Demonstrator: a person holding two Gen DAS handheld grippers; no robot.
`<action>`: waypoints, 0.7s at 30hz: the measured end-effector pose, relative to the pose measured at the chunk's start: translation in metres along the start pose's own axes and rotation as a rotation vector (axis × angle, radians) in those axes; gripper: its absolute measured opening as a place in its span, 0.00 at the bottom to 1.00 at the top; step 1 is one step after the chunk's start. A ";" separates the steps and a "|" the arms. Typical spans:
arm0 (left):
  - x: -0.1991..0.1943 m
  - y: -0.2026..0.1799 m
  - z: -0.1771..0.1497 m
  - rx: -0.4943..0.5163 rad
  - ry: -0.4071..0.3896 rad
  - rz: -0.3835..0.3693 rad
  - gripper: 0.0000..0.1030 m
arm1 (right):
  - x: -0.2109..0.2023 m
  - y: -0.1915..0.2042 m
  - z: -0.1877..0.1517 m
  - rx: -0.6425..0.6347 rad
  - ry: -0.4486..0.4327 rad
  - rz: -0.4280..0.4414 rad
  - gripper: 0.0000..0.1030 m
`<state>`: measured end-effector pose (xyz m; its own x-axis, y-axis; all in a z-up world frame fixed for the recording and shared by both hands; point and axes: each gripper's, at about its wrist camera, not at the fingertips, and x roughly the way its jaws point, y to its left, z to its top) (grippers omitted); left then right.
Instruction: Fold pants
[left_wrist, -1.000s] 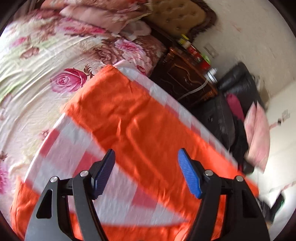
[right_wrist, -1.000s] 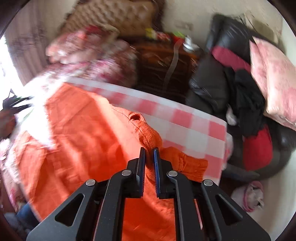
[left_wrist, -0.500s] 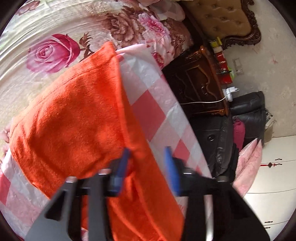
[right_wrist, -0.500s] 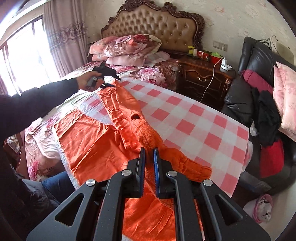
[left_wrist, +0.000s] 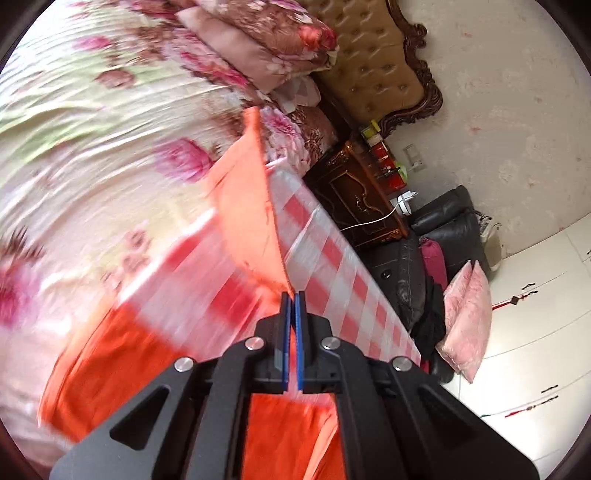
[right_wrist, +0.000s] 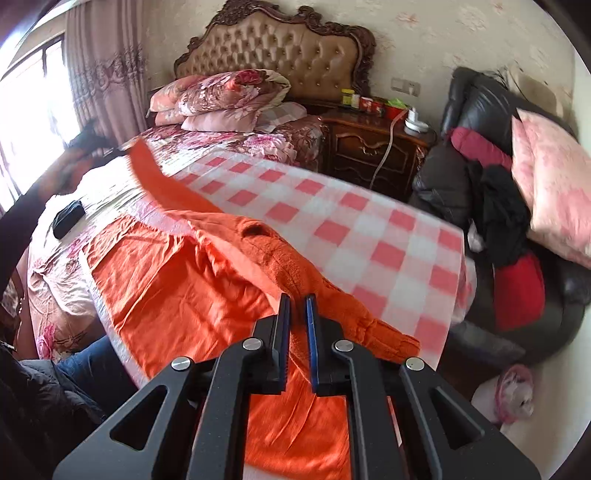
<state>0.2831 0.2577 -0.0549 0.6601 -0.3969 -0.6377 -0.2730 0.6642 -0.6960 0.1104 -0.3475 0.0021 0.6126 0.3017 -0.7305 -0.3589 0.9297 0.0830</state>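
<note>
Both tongs, left (left_wrist: 293, 295) and right (right_wrist: 297, 299), are clenched on the orange pants (right_wrist: 177, 280), stretched taut between them.

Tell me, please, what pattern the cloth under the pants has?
Red-and-white checks on the cloth, clearest in the right wrist view.

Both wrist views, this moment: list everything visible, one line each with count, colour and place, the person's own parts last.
pants: one, orange, on checked cloth, one edge lifted
checked cloth: one, red-white, over bed
floral bedding: pink, under cloth
pillows: stack, floral pink, by headboard
headboard: one, tufted tan
nightstand: one, dark wood, beside bed
sofa: one, black, right, piled with clothes
cushion: one, pink, on sofa
left gripper: shut on pants edge
right gripper: shut on pants
sleeve: dark, left edge
</note>
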 end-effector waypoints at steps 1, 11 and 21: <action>-0.015 0.023 -0.027 -0.016 0.000 0.010 0.01 | 0.000 0.001 -0.015 0.028 0.007 0.002 0.09; -0.024 0.149 -0.162 -0.206 0.061 -0.013 0.02 | 0.021 0.001 -0.139 0.433 0.101 0.069 0.11; -0.009 0.139 -0.163 -0.199 0.074 -0.064 0.27 | 0.004 -0.014 -0.167 0.878 -0.024 0.227 0.68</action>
<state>0.1253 0.2500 -0.1994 0.6296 -0.4846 -0.6073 -0.3695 0.5008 -0.7827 0.0002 -0.3947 -0.1147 0.6106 0.4927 -0.6200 0.1875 0.6707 0.7177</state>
